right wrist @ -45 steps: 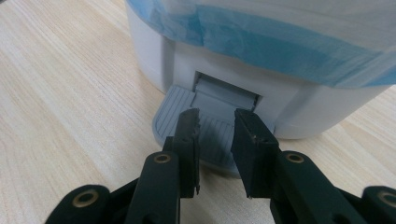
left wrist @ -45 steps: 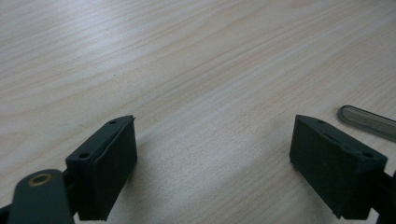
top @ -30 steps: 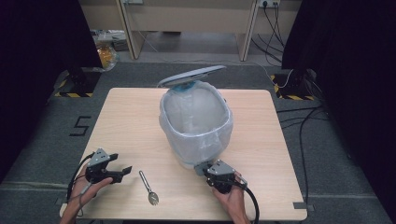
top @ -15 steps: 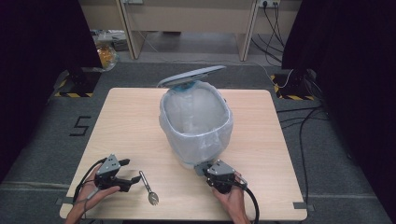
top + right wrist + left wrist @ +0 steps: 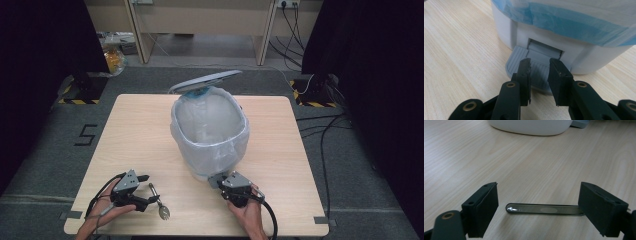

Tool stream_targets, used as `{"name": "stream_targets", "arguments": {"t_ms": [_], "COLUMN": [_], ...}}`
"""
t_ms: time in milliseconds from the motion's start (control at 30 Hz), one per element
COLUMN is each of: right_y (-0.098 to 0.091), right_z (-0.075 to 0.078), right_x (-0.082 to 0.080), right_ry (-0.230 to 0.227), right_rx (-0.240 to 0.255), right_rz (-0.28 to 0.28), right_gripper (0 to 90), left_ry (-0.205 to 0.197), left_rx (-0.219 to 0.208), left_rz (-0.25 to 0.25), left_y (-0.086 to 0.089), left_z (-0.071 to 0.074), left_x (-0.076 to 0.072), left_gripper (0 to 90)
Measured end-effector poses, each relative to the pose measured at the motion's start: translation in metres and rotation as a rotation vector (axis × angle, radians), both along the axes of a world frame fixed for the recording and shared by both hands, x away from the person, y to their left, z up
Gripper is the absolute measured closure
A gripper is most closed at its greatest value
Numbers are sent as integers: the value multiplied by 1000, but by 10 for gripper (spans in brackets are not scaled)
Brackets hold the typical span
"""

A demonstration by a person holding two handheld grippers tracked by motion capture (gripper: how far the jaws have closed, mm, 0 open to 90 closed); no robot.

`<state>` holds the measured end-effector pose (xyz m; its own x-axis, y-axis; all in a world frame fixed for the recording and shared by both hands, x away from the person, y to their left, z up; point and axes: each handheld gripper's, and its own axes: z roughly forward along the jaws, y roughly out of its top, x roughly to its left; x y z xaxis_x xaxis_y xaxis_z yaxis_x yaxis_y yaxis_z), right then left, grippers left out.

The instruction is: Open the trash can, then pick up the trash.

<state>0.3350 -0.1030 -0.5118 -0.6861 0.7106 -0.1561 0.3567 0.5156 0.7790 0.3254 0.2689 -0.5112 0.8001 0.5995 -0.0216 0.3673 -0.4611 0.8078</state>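
A metal spoon lies on the wooden table near the front left. My left gripper sits low over it, open. In the left gripper view, the spoon's handle lies flat between the two wide-apart jaws, and the right jaw covers its far end. A white pedal bin lined with a blue-edged bag stands mid-table with its grey lid raised. My right gripper is shut with nothing between its jaws. Its tips rest on the bin's grey pedal.
The bin stands just beyond and to the right of the spoon. The table's front edge runs close under both hands. A cable trails from each gripper toward the person. Bare wood stretches along the table's left and right sides.
My left gripper has moved right across the table to the spoon and now straddles its handle. The right gripper, the bin and its raised lid have stayed put.
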Motion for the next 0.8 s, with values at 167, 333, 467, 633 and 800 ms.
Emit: {"name": "stream_targets", "arguments": {"t_ms": [167, 333, 467, 633, 800], "right_y": [0, 0, 0, 0, -1], "right_z": [0, 0, 0, 0, 0], "right_x": [0, 0, 0, 0, 1], "right_ry": [2, 5, 6, 7, 7], "right_rx": [2, 4, 4, 6, 4], "right_rz": [-2, -1, -1, -1, 3], "right_gripper": [710, 710, 710, 710, 709], "left_ry": [-4, -5, -2, 3, 2], "left_rx": [4, 2, -8, 0, 10], "left_rz": [-26, -48, -59, -103, -140], "left_y": [-5, -6, -6, -5, -5], "left_z": [0, 1, 1, 1, 1], "left_x": [-1, 0, 1, 0, -2], "left_gripper": [159, 159, 159, 159, 161]}}
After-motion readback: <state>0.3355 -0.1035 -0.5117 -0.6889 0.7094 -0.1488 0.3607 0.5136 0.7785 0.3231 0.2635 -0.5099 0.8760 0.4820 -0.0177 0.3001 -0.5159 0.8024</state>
